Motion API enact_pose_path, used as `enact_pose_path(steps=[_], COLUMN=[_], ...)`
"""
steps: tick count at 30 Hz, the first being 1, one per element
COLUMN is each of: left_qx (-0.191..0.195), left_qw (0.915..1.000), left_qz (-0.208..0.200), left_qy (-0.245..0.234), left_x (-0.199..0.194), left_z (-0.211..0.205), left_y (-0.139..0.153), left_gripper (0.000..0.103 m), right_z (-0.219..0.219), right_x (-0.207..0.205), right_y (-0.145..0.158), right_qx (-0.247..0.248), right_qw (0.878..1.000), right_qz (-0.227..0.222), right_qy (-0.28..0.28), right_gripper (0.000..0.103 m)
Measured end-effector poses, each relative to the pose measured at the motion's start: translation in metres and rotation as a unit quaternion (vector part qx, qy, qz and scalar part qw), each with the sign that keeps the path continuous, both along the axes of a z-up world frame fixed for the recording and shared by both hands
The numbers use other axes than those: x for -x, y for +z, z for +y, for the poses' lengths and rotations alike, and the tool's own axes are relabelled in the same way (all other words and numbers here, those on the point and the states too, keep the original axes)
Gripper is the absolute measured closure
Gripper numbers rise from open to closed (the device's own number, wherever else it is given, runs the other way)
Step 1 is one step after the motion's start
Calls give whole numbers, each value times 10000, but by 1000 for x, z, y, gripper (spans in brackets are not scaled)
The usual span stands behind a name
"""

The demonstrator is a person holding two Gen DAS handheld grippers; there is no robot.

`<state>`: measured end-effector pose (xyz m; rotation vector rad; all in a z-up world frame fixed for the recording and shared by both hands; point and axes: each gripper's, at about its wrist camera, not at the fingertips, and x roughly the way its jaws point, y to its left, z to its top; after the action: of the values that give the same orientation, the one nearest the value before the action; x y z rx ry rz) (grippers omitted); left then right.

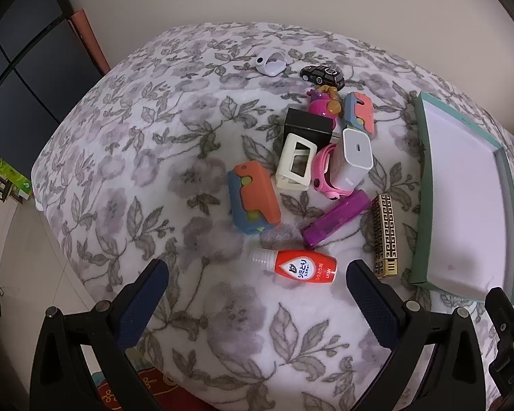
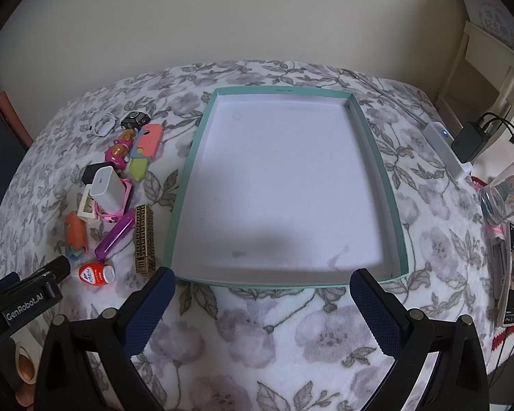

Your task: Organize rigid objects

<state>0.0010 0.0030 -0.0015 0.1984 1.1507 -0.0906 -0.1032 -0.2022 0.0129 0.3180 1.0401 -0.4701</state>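
Grippers spread wide, left gripper (image 1: 257, 282) above red bottle (image 1: 300, 267), right gripper (image 2: 260, 286) before teal tray (image 2: 181, 198).

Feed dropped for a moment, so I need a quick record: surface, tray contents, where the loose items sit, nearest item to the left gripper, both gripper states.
surface: floral blanket
tray: teal-rimmed tray, nothing inside it
loose items: clustered on the blanket to the left of the tray
nearest to left gripper: red bottle, lying on its side
beside tray edge: gold patterned lighter, purple lighter
left gripper: open, holding nothing
right gripper: open, holding nothing
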Motion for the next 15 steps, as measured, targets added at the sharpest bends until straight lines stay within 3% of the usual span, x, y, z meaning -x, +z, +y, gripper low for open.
enact_pose_path(steps=[15], left_qx=[24], left_qw=[10000], left_qz=[49], left_qy=[23], left_x=[-1], left_z=[2], left_y=[-2], left_gripper=[0], right_z=[1], right_x=[-2], right_y=[-3], right_qx=[41], right_qw=[10000], right_qz=[80], right_qy=[27], right_gripper=[0])
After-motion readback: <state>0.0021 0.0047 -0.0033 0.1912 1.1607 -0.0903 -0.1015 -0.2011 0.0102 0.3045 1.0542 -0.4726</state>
